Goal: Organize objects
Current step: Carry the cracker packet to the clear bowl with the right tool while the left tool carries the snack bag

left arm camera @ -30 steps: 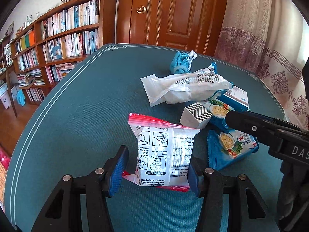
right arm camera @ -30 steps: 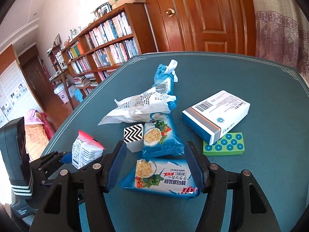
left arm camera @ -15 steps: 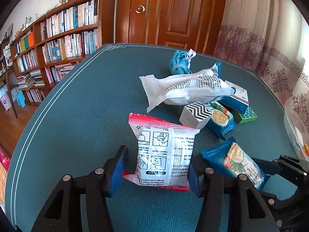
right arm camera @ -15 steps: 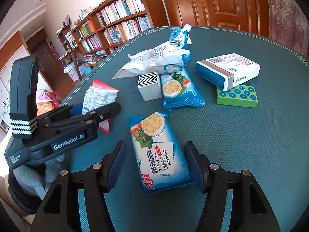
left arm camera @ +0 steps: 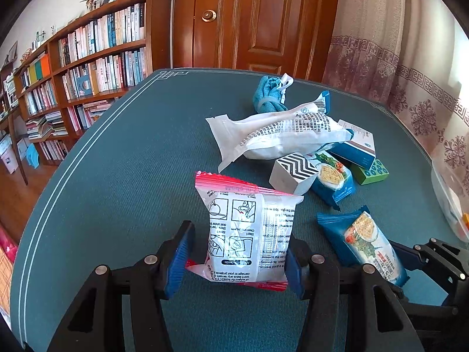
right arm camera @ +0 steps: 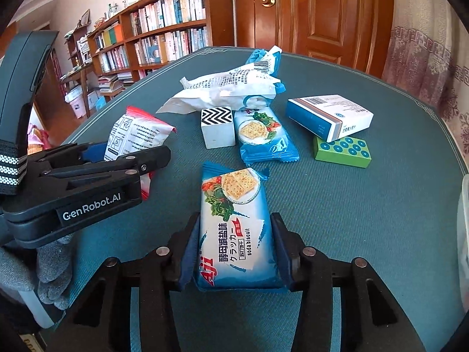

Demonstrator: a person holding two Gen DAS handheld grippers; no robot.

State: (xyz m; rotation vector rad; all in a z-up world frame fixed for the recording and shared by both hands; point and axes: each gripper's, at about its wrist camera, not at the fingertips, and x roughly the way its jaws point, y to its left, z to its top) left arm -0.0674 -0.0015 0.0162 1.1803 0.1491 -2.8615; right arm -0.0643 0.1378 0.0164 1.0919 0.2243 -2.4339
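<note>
The right tool (right arm camera: 234,252) is clamped on a blue soda biscuit packet (right arm camera: 236,231) lying on the green surface (right arm camera: 366,220), while the left tool (left arm camera: 236,256) stands open around a red-edged white sachet (left arm camera: 249,231), its pads apart from the sides. Beyond lie a zigzag-patterned block (right arm camera: 218,130), a second biscuit packet (right arm camera: 263,138), a green dotted box (right arm camera: 341,151), a blue-and-white carton (right arm camera: 329,116), and farthest a long white bag (right arm camera: 225,88).

L gripper (left arm camera: 236,252) jaws apart; R gripper (right arm camera: 234,252) clamped.
</note>
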